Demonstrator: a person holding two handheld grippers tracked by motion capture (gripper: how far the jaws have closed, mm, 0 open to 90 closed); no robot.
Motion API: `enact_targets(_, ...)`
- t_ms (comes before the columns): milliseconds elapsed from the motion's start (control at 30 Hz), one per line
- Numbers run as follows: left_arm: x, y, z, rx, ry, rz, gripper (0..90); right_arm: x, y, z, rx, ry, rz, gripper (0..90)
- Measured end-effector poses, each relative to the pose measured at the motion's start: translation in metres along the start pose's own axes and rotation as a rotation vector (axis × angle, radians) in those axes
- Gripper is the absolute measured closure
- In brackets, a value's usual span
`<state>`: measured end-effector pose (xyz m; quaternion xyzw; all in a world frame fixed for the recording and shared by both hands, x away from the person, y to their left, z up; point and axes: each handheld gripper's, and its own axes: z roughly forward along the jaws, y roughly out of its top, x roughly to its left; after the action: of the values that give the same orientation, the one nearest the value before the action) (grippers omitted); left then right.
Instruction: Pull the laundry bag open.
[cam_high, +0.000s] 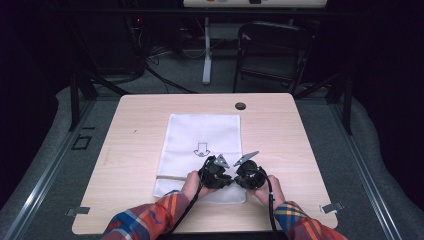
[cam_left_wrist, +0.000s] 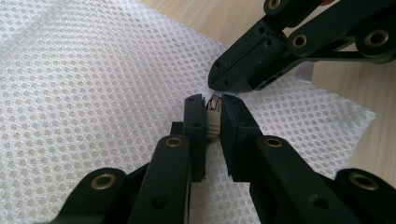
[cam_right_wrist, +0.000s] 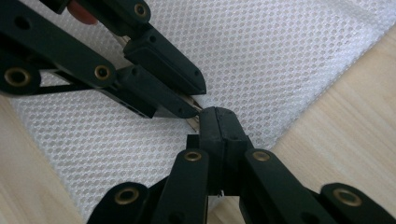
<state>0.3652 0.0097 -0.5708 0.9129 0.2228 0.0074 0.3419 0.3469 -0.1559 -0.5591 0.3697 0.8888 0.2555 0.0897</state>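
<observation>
High view: white mesh bag (cam_high: 202, 150) lies flat on the worktop (cam_high: 280, 135) — left claw (cam_left_wrist: 213, 116) clenched on its beige zipper pull (cam_left_wrist: 214, 122), right claw (cam_right_wrist: 215, 122) pinched shut on the mesh beside it.

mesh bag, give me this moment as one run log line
mesh bag: flat on table | left hand-held gripper: shut on zipper pull | right hand-held gripper: shut on bag fabric beside it

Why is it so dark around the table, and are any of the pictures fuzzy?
High view: light falls on the table and white mesh bag, the room behind stays dark, everything slightly soft. Left gripper view: mesh sharp, left gripper clear, its nearest links a bit soft. Right gripper view: even light, no glare, right gripper crisp.
</observation>
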Motion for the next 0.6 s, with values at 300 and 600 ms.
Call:
enact_targets(300, 0.0020, 0.0010, -0.0005, 0.006, -0.006, 0.001, 81.2, -0.0025, -0.0005, 0.0002, 0.009, 0.008, 0.021, 90.0)
enact_targets(600, 0.0035, 0.0011, -0.0016, 0.011, -0.006, -0.005, 81.3, -0.0038, -0.0005, 0.0002, 0.010, 0.002, 0.034, 90.0)
